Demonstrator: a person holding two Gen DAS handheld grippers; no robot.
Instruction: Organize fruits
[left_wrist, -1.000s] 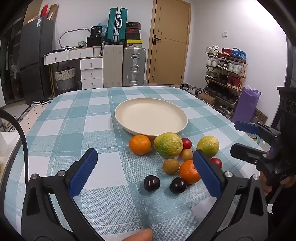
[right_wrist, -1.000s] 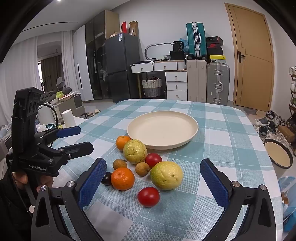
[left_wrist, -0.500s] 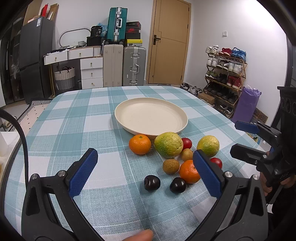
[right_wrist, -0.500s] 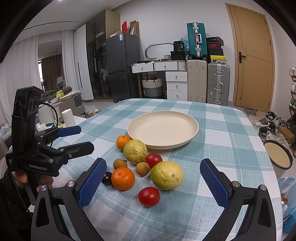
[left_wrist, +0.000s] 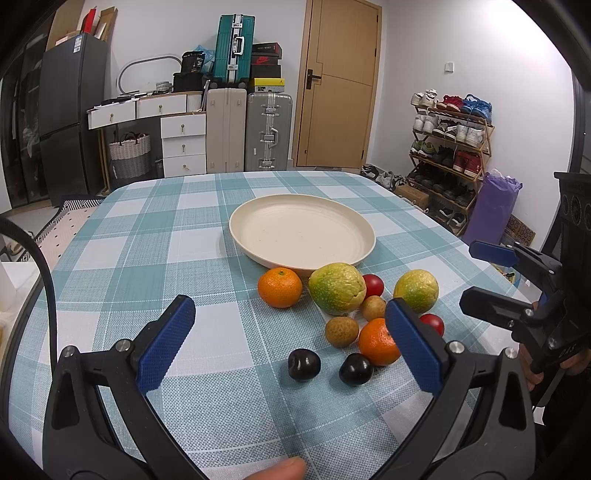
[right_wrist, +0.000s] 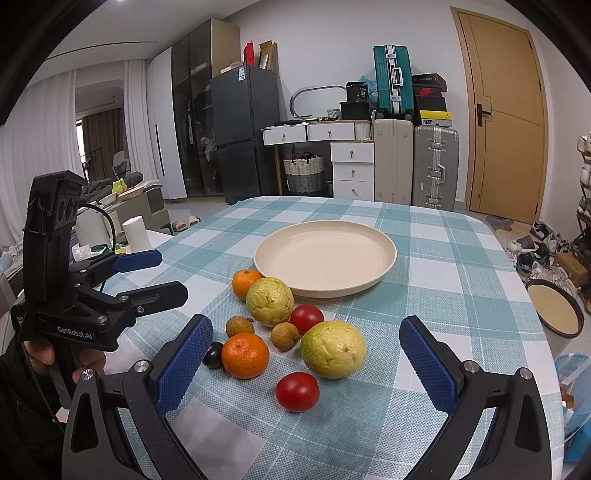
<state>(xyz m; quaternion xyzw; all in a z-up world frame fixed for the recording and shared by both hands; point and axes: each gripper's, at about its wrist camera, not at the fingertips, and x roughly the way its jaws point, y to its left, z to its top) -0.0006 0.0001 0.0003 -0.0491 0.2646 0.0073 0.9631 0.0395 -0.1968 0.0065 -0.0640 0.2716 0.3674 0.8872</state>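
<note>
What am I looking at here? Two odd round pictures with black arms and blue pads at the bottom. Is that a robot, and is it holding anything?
No robot: a person holds a hand tool in each hand, each ending in a two-fingered claw with blue pads. A wide-angle camera on each tool looks out along its fingers, which is why the pictures bulge. One picture is from the left claw, with the other tool at its right edge; the other is from the right claw, with the left tool at its left edge. Both claws are open and hold nothing. On the checked table sit an empty cream plate and, in front of it, loose fruit: two oranges, two big yellow-green fruits, two red, two small brown and two dark ones.
</note>
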